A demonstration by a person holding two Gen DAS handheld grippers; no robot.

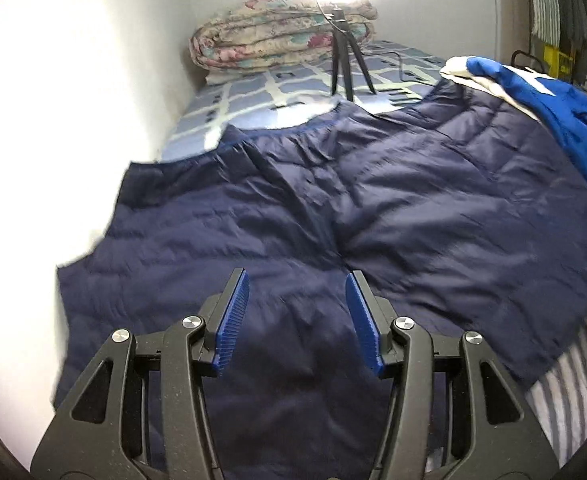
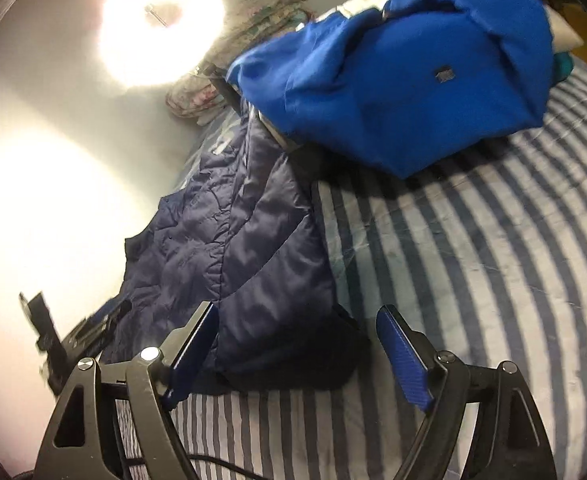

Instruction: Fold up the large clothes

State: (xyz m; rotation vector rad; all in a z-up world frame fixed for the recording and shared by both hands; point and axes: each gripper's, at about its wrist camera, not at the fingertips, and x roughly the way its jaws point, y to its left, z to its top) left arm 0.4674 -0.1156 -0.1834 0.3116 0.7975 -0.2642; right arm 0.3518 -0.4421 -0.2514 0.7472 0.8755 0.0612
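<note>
A large navy quilted jacket [image 1: 333, 208] lies spread across the bed and reaches the white wall on the left. My left gripper [image 1: 298, 280] hovers over its near part, jaws apart, with only flat fabric beneath them. In the right wrist view the jacket [image 2: 245, 248] runs away from me, and its near dark cuff or corner lies between the wide-apart fingers of my right gripper [image 2: 299, 312]. The pads are clear of the cloth on both sides.
A crumpled bright blue garment [image 1: 553, 112] [image 2: 405, 76] lies on the jacket's far right end. The striped bedsheet [image 2: 473, 260] lies bare to the right. A folded floral quilt [image 1: 281, 32], a small black tripod [image 1: 347, 60] and a glaring ring light [image 2: 161, 20] stand at the bed's far end.
</note>
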